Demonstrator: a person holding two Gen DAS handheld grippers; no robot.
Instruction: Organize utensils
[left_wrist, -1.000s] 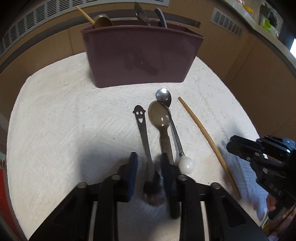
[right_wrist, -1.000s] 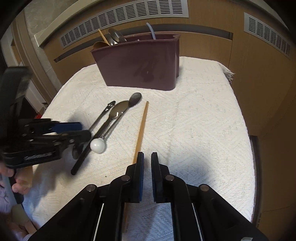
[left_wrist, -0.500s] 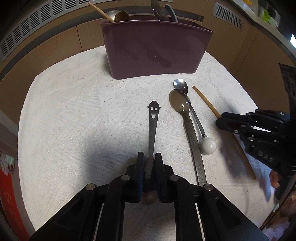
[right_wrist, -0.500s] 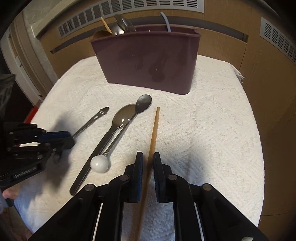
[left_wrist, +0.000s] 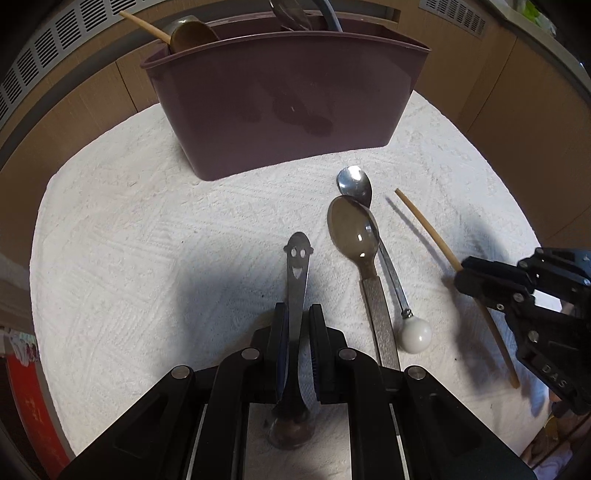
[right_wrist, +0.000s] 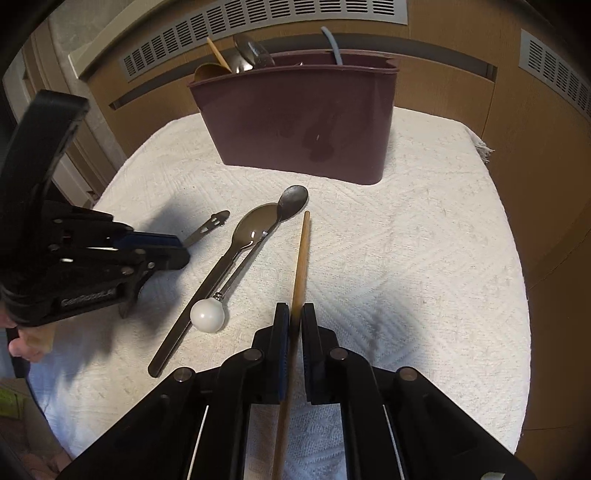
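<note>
Done: several utensils already in caddy (left_wrist: 280, 107) ahead | Now: left gripper (left_wrist: 297, 347) clamping smiley utensil (left_wrist: 297, 273); right gripper (right_wrist: 291, 332) clamping chopstick (right_wrist: 301, 258) | Left: two spoons (left_wrist: 356, 236) between grippers.

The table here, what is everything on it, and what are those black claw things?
Caddy: one, maroon, far end of cloth, utensils standing in it.
Smiley-handled utensil: one, steel, left, between claw pads.
Large spoon: one, steel, middle.
Ball-ended spoon: one, steel with white knob, beside large spoon.
Wooden stick: one, tan, right.
Cloth: one, white, covering table.
Left gripper: black, gripping smiley utensil.
Right gripper: black, clamped on stick.
</note>
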